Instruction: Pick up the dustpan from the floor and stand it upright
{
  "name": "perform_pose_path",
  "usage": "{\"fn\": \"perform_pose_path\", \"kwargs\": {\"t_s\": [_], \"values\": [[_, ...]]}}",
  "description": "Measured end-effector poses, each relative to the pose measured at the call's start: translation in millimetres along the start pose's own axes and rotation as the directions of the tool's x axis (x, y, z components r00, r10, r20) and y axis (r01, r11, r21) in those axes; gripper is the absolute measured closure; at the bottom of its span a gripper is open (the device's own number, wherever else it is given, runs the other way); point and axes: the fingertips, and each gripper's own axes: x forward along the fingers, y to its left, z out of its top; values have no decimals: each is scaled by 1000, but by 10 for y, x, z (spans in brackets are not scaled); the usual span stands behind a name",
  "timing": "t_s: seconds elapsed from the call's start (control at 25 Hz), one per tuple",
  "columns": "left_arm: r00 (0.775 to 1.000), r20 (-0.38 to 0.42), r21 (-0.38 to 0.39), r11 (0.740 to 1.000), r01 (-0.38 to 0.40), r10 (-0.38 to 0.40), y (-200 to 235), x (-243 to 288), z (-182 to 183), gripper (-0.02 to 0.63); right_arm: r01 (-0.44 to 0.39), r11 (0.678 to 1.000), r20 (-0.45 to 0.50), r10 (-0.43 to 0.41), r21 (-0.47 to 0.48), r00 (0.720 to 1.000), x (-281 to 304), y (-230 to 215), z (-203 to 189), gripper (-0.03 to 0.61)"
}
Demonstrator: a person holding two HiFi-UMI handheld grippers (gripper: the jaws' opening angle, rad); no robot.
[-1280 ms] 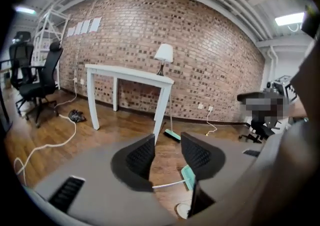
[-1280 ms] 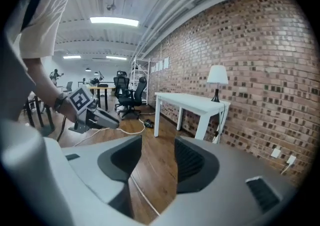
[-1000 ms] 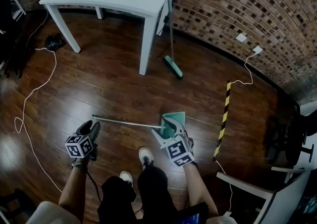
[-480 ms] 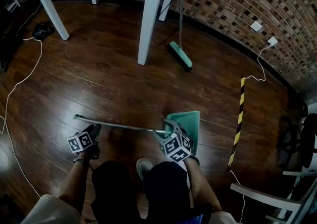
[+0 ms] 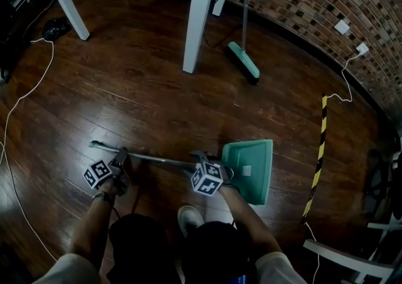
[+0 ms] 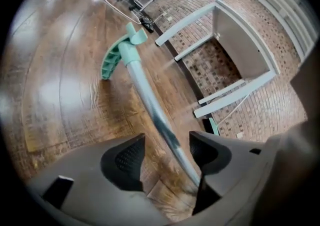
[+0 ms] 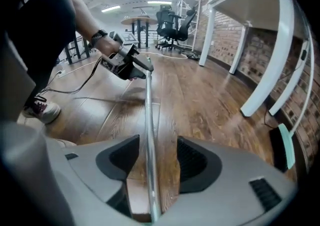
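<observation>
Dark wood floor [image 5: 157, 100], teal dustpan [image 5: 251, 164] lying flat. Left tongs [image 6: 162, 145] spread, just opened wider, straddling metal handle [image 5: 157, 159] near left end; right tongs [image 7: 152, 155] spread astride it beside pan.

I see the dustpan [image 5: 248, 162] lying flat on the wood floor [image 5: 144, 88]. It is not standing up yet. Its wide pan is teal green and sits at the 3 o'clock end. Its long, thin silver handle [image 5: 157, 158] lies low along the floor and points toward 9 o'clock.
</observation>
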Motion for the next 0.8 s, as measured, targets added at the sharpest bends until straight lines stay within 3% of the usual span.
{"fn": "perform_pose_path", "kwargs": {"t_s": [0.16,0.28,0.36,0.48,0.56,0.8], "values": [[1000,-2,-36,999,8,-8,5,47,11,321,-77,996,-38,76,-39,996,254,84,42,334],[1000,-5,-50,999,13,-13,-1,73,6,318,-92,993,-69,87,-77,994,381,129,52,334],[1000,-5,-59,998,15,-16,2,82,-6,379,-114,987,-96,104,-112,990,465,216,42,338],[1000,0,-65,997,31,-31,-18,94,-14,409,-116,979,-155,91,-166,984,599,292,-47,403],[999,-3,-56,998,39,-39,-58,108,-1,460,-87,982,-164,59,-167,985,647,261,-72,505],[998,3,-58,996,63,-63,-213,92,64,480,-60,989,-129,42,-136,991,587,196,-26,506]]}}
